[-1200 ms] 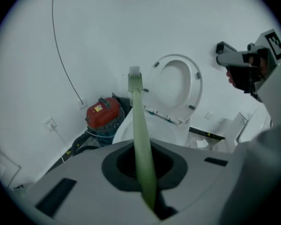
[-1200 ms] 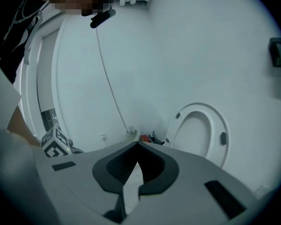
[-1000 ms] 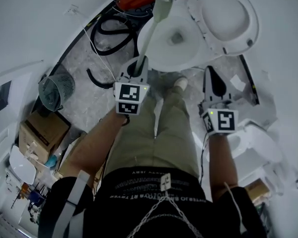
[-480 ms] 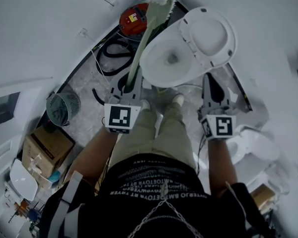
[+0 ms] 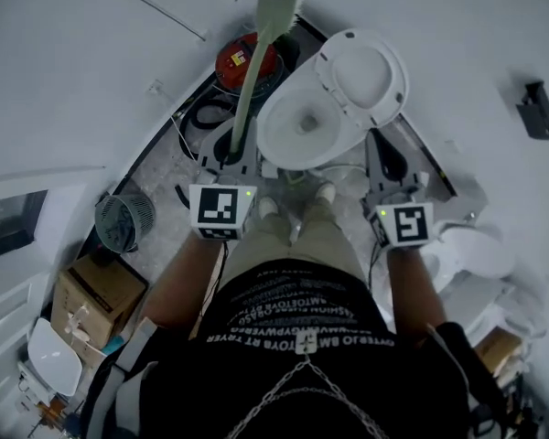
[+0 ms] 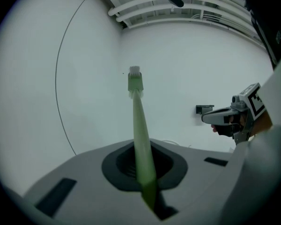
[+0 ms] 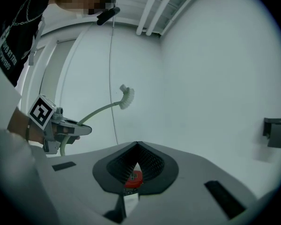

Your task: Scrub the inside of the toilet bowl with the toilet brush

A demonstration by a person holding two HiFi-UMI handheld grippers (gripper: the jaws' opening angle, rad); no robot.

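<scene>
The left gripper has its jaws clamped tight on the lower end of the green brush handle, which runs up through the notch between them. The handle stands nearly upright and leans slightly. Its white bristle head is at the top, in the air against the bare wall. In the head view the bristle head lies beyond the far left rim of the bowl, over the edge of a red canister. It is clear of the bowl and touches nothing.

The right gripper is held to the right of the bowl, well apart from the brush. Its jaws are closed to a thin slit and grip nothing. A bit of red and white shows through the slit in the right gripper view, but what it is cannot be told.

The bowl is open, with its lid tipped back against the wall. The person stands facing it, with both shoes at its near rim.

A black hose lies coiled on the floor to the left of the bowl, beside the canister. Nearer along the floor on that side are a wire bin and a cardboard box.
</scene>
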